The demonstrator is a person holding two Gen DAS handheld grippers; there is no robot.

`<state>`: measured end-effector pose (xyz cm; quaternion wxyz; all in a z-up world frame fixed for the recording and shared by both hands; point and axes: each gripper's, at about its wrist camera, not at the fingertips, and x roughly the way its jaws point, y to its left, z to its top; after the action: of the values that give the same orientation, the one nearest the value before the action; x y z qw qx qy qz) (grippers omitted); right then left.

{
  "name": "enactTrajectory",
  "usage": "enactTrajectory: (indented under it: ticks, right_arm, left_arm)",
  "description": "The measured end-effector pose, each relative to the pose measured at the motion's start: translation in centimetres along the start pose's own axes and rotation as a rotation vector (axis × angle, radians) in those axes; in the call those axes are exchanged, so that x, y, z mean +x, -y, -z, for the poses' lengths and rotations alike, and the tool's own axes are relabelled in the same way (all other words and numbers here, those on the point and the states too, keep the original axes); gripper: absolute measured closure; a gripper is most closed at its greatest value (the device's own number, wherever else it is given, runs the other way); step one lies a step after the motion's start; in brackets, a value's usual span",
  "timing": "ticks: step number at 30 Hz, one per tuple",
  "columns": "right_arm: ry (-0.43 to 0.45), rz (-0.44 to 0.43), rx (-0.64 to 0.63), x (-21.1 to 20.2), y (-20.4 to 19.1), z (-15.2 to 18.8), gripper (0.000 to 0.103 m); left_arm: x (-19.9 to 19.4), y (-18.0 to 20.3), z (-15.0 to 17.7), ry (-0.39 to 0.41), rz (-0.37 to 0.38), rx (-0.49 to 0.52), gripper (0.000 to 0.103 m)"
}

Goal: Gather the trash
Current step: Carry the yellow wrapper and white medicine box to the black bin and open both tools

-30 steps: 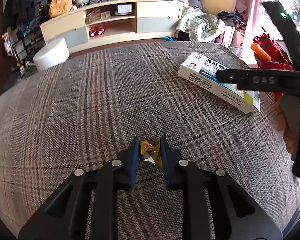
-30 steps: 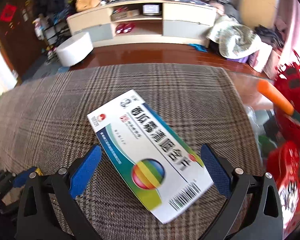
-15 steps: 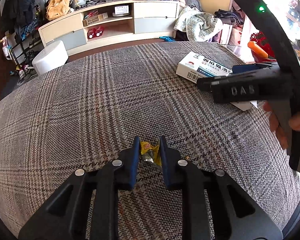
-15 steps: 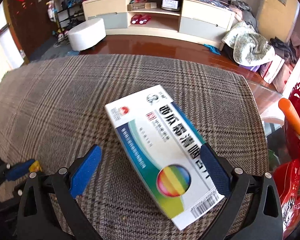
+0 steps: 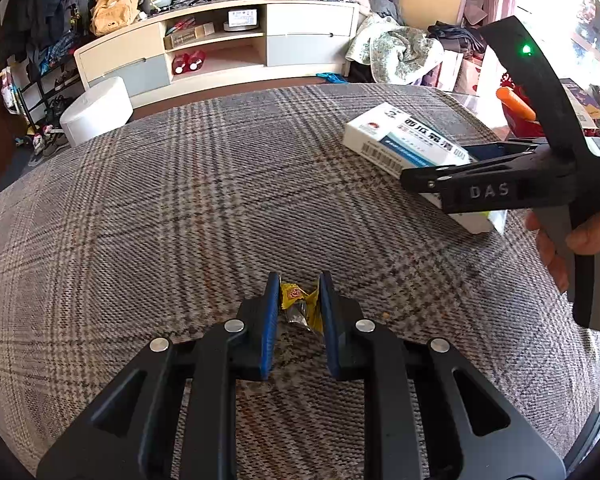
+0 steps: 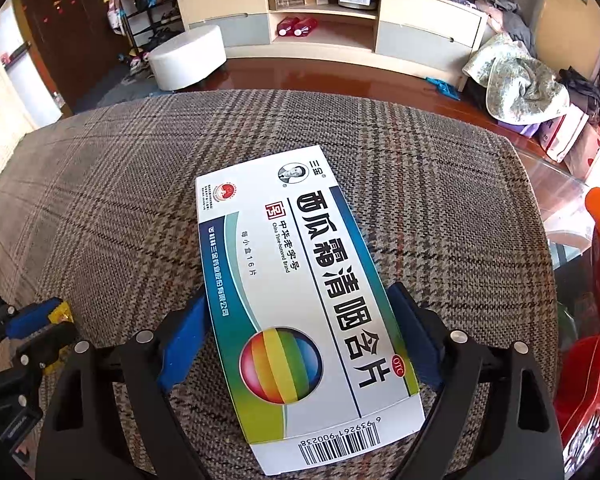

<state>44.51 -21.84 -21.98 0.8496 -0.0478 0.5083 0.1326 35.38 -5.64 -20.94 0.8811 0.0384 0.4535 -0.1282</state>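
L gripper [image 5: 299, 305]: jaws pinched on wrapper [image 5: 300, 306], low over cloth [image 5: 180, 200]. R gripper [image 6: 300, 332]: jaws closed onto box [image 6: 300, 300] long sides, box flat on cloth. You squeeze firm, lift level; box wide, may slip.

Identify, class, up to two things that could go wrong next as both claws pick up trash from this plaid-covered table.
1. The right claw pinches the medicine box across its sides near one end only, so the long far end may sag or twist free on lifting.
2. The left claw holds just a small crumpled yellow wrapper at its fingertips; the light foil could slip out during transport.
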Motion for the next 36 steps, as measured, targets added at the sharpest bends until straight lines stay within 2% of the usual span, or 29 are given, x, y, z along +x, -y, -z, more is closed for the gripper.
enactTrajectory:
  ticks: [7, 14, 21, 28, 36]
  right_arm:
    - [0.013, 0.019, -0.020, -1.3, -1.2, 1.2, 0.020]
    - [0.060, -0.014, 0.009, -6.1, -1.9, 4.4, 0.021]
    - [0.078, 0.030, 0.055, -13.9, -4.6, 11.3, 0.021]
    - [0.098, 0.038, 0.100, -22.0, -7.6, 20.0, 0.020]
    - [0.135, 0.035, 0.186, -28.4, -9.9, 28.2, 0.020]
  left_arm:
    - [-0.5, 0.7, 0.2, 0.008, 0.026, -0.001, 0.091]
    - [-3.4, 1.0, 1.7, 0.006, 0.015, 0.000, 0.092]
    - [-9.5, 2.0, 6.1, -0.002, 0.026, -0.020, 0.092]
    - [-17.6, 4.0, 12.6, 0.009, 0.060, -0.044, 0.092]
    - [-24.5, 7.1, 19.8, 0.043, 0.100, -0.014, 0.092]
